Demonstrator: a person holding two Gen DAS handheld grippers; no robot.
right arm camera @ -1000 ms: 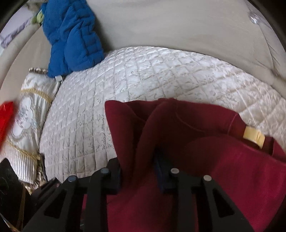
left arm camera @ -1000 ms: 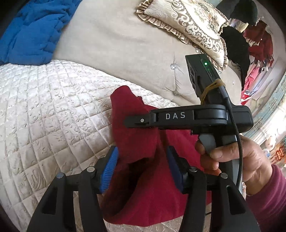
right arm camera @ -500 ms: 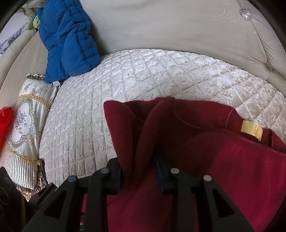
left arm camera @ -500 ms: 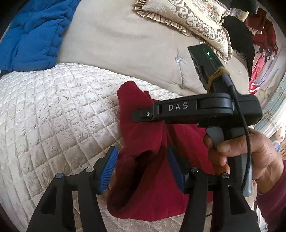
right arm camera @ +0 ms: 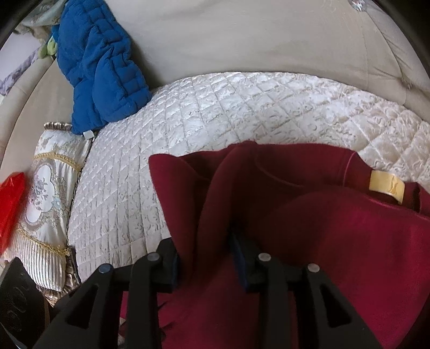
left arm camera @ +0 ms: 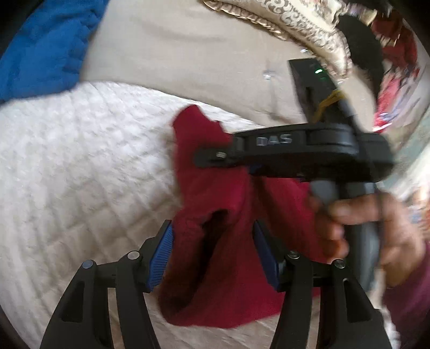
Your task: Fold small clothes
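A dark red garment (left arm camera: pixel 215 214) lies bunched on a quilted cream cover (left arm camera: pixel 67 166). My left gripper (left arm camera: pixel 212 252) is open, its blue pads on either side of a raised fold of the cloth. My right gripper (right arm camera: pixel 204 252) is shut on a fold of the red garment (right arm camera: pixel 322 241) and holds it up; its black body marked DAS shows in the left wrist view (left arm camera: pixel 295 155) with the hand on it. A yellow neck label (right arm camera: pixel 387 185) shows at the garment's far right edge.
A blue padded blanket (right arm camera: pixel 99 64) lies at the far left against the beige sofa back (right arm camera: pixel 268 37). A gold patterned cushion (right arm camera: pixel 45 201) sits left of the cover, with something red (right arm camera: pixel 10 204) beside it. Another cushion (left arm camera: pixel 295 21) sits at the top right in the left wrist view.
The right gripper has carried its fold of the garment a little further over the cover. The left gripper stays open around the cloth. The left wrist view is now blurred by motion.
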